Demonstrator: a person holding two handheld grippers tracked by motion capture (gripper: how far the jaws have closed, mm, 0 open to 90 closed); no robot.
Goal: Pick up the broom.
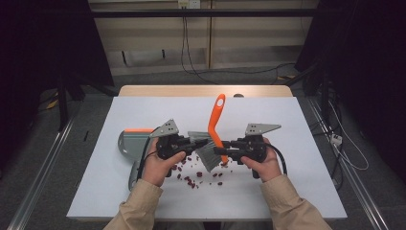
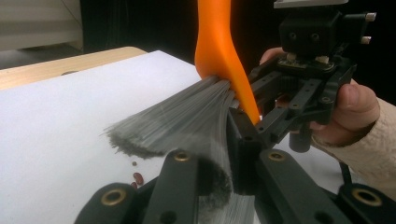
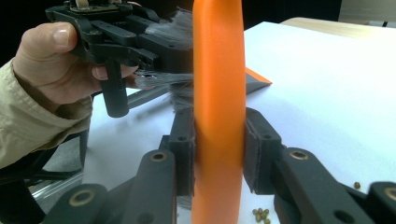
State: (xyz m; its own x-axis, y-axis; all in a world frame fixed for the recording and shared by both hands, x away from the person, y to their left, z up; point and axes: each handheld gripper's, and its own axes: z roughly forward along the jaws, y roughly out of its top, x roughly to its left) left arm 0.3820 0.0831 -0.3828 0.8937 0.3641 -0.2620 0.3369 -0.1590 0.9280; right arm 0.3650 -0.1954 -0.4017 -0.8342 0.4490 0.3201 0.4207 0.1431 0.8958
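I have the brush [image 1: 214,136] held between both grippers at the centre of the high view, standing over the white sheet [image 1: 297,182]. My right gripper [image 3: 218,154] is pinching the orange handle [image 3: 218,93], its two pads pressed flat against the smooth plastic on either side. My left gripper [image 2: 212,163] is closed around the grey bristles [image 2: 173,121], and they fan out past its jaws toward the left of that view.

What worries me is the left grip. Bristles are soft and springy, so they could slide free or stay bent if I squeeze and twist. The handle is slick and tapered (a narrow curved blade of plastic with a hanging hole at the top), so it could rotate in the right pads if the two hands pull against each other.

The scattered beans [image 1: 194,175] lie at lower centre of the high view, just under the bristle tips; small, hard and dark red, they would roll off if flicked. The grey dustpan [image 1: 130,143] with its orange edge lies left of my left hand [image 1: 155,165], apart from the beans. I think its mouth faces right, though the gripper hides part of it.
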